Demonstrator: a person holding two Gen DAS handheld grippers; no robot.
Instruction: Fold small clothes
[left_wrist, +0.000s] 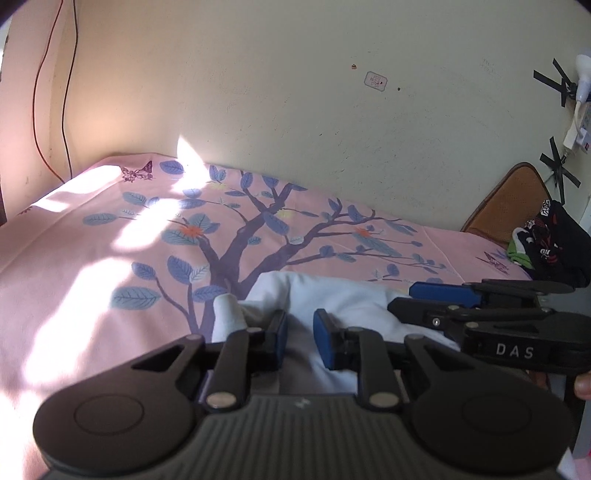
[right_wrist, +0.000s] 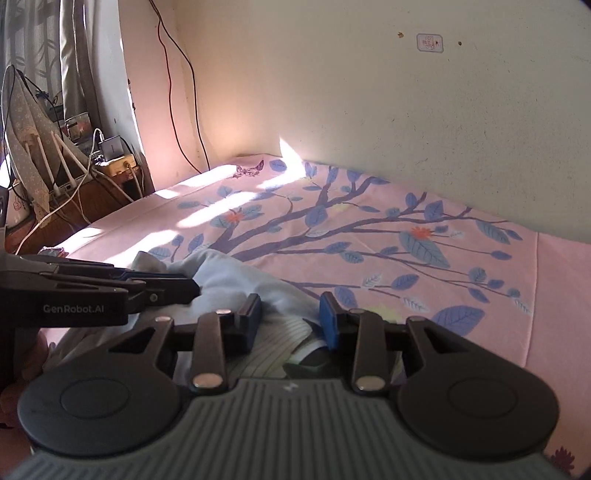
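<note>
While a white garment (left_wrist: 332, 299) lies on the pink bedsheet (left_wrist: 92, 258), both grippers are seen released above it: left gripper (left_wrist: 300, 338), right gripper (right_wrist: 290, 319). Dark clothes (left_wrist: 550, 243) are shown only in the left view.

Both grippers were black with blue pads and silver rivets. The right gripper (left_wrist: 417, 299) read "DAS"; the left gripper (right_wrist: 192, 284), "GenRobot.AI".

Garment (left_wrist: 332, 299) on bed (left_wrist: 92, 258) near edge, wall (left_wrist: 295, 110) behind; clothes pile (left_wrist: 546, 243) far right.
</note>
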